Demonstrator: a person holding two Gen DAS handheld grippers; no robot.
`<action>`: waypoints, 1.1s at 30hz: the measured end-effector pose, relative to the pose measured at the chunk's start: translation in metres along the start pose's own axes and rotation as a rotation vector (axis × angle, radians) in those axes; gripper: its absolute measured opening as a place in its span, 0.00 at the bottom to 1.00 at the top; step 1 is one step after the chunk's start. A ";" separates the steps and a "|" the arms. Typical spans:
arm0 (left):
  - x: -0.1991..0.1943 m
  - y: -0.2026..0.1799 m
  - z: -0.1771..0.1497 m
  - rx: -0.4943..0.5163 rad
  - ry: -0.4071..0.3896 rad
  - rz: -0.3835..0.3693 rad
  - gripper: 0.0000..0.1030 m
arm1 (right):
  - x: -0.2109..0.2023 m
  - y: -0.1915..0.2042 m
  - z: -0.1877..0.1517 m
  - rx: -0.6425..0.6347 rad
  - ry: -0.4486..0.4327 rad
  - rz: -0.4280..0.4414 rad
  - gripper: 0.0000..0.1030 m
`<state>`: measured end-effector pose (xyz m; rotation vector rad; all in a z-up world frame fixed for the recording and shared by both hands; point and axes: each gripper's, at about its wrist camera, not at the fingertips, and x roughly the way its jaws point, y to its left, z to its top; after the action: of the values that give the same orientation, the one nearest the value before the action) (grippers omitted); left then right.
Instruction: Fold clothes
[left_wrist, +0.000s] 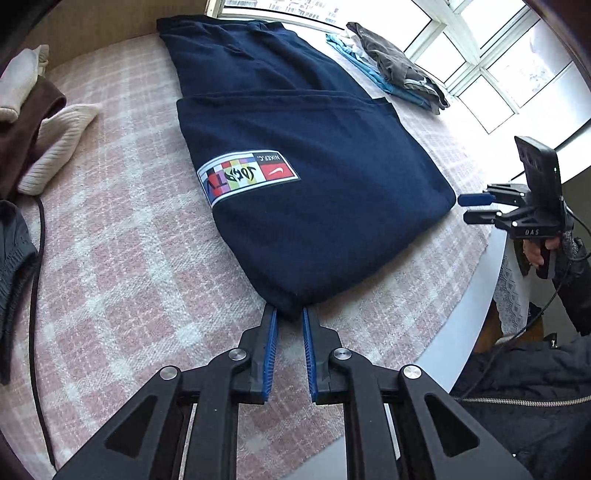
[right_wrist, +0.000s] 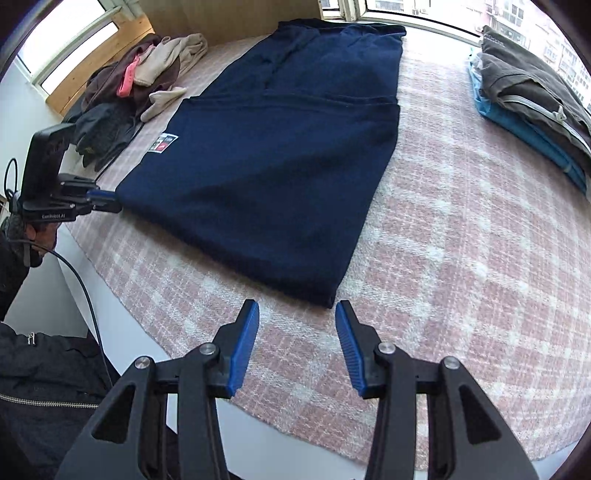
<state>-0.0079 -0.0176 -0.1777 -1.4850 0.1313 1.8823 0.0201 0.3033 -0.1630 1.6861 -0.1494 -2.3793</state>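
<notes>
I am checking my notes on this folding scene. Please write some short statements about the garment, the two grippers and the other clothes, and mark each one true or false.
1. The left gripper is shut on a near corner of the navy garment. True.
2. The right gripper also pinches the garment. False: its jaws stand open, with the cloth's corner just ahead and not between the pads.
3. A colourful patch shows on the garment. True.
4. The garment lies on a bare wooden floor. False: it lies on a pink checked cover.
5. A folded stack of clothes sits near the window. True.
</notes>
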 end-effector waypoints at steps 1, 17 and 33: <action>0.000 0.000 0.001 0.002 -0.001 0.002 0.06 | 0.002 0.001 -0.002 -0.004 -0.003 -0.003 0.41; -0.002 -0.002 -0.005 0.056 0.042 0.053 0.00 | 0.002 -0.021 -0.002 0.010 -0.025 -0.009 0.06; -0.001 -0.021 0.009 0.120 0.031 0.136 0.05 | -0.024 0.008 0.002 -0.077 -0.048 -0.106 0.24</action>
<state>-0.0030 0.0015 -0.1665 -1.4551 0.3614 1.9233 0.0265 0.3007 -0.1388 1.6413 0.0238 -2.4686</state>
